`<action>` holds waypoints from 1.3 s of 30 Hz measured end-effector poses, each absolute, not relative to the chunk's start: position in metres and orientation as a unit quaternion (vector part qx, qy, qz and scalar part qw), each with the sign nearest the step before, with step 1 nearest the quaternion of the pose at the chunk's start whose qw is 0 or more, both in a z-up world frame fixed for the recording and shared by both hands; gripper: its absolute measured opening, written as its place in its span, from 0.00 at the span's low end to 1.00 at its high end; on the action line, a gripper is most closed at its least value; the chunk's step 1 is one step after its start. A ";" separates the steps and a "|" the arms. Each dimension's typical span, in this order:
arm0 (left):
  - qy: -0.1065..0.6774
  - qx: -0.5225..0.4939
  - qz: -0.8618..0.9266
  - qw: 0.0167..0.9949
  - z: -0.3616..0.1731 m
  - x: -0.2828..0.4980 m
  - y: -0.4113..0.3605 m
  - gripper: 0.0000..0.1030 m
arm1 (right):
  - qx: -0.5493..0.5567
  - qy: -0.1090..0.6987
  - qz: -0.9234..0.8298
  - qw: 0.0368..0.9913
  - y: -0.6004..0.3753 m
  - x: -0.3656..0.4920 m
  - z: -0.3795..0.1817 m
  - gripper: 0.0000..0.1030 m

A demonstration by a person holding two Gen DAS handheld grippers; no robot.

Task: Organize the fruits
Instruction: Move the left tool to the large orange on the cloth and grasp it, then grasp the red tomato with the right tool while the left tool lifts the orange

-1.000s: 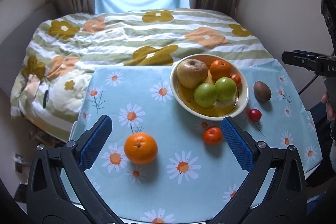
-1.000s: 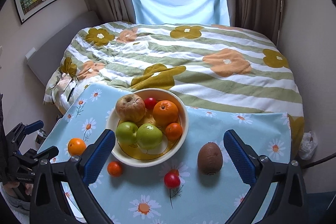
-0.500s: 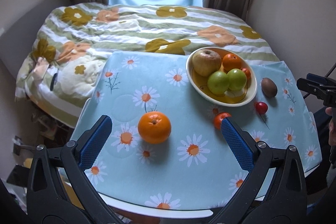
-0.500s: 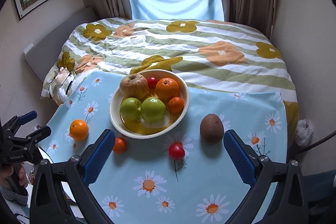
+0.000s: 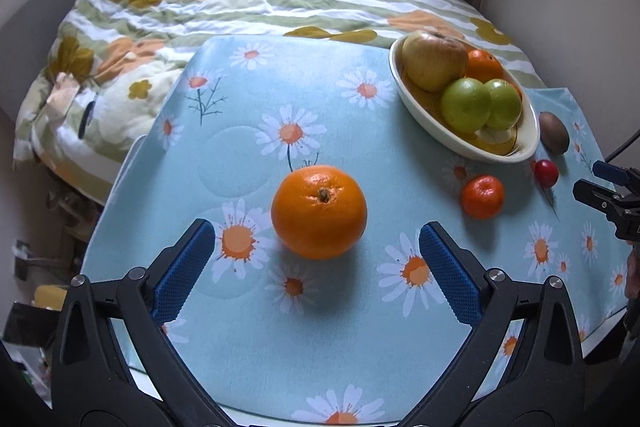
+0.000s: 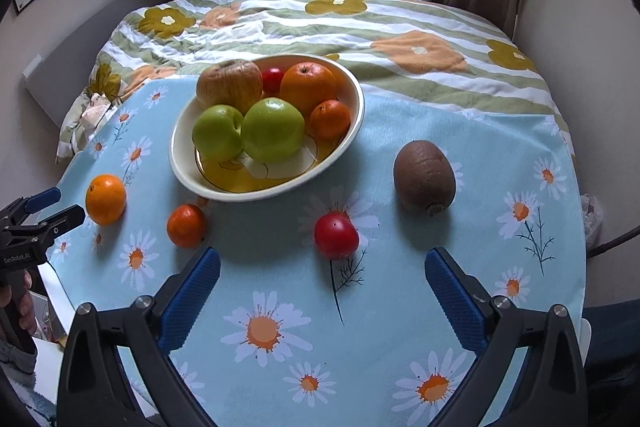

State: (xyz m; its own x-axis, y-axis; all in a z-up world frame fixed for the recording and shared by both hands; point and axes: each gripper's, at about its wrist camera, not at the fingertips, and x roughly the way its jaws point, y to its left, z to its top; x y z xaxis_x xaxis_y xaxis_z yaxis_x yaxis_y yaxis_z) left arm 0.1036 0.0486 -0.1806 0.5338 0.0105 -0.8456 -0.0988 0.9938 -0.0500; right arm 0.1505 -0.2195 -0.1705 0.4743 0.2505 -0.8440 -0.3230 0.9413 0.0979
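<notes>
A cream bowl (image 5: 420, 115) (image 6: 188, 175) holds a brownish apple (image 6: 229, 83), two green apples (image 6: 272, 135), an orange and smaller fruit. A large orange (image 5: 319, 211) (image 6: 105, 199) lies on the daisy cloth, just ahead of my open left gripper (image 5: 316, 259), between the lines of its fingers. A small tangerine (image 5: 482, 196) (image 6: 186, 225), a red fruit (image 5: 546, 173) (image 6: 336, 235) and a kiwi (image 5: 553, 132) (image 6: 424, 177) lie loose near the bowl. My right gripper (image 6: 322, 291) is open, low over the cloth, with the red fruit just beyond it.
The small table (image 6: 500, 155) with the light-blue daisy cloth abuts a bed with a flowered quilt (image 6: 360, 27). Curtains and a window stand behind. A wall is close on the right. The table's front and left edges drop to the floor.
Both grippers came lower and closer to the table. The large orange now sits centred just ahead of the left fingers; the red fruit is nearer the right ones. No fruit moved.
</notes>
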 end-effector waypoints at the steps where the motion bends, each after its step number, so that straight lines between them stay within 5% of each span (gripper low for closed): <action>1: 0.486 -0.045 0.029 0.873 -0.185 0.106 0.049 0.99 | -0.042 0.488 0.166 0.856 -0.218 0.151 -0.175 0.96; 9: 0.495 -0.023 0.024 0.868 -0.200 0.123 0.045 0.96 | -0.043 0.509 0.170 0.842 -0.213 0.156 -0.199 0.81; 13: 0.512 -0.022 0.015 0.858 -0.210 0.133 0.045 0.71 | -0.034 0.512 0.169 0.841 -0.212 0.160 -0.204 0.79; 19: 0.518 -0.028 0.014 0.855 -0.215 0.136 0.048 0.65 | -0.032 0.516 0.171 0.839 -0.209 0.166 -0.206 0.70; 29: 0.522 -0.025 0.012 0.853 -0.214 0.135 0.049 0.64 | -0.039 0.523 0.169 0.834 -0.206 0.177 -0.212 0.45; 39: 0.526 -0.029 0.017 0.850 -0.213 0.126 0.052 0.64 | -0.038 0.519 0.158 0.839 -0.208 0.183 -0.213 0.33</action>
State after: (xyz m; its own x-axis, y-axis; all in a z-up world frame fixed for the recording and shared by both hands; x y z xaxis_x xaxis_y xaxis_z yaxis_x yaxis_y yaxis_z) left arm 0.1263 0.0516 -0.2134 0.4466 -0.0009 -0.8947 -0.0597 0.9977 -0.0308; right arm 0.1826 -0.2084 -0.2134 0.4121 0.2255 -0.8828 -0.3041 0.9474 0.1000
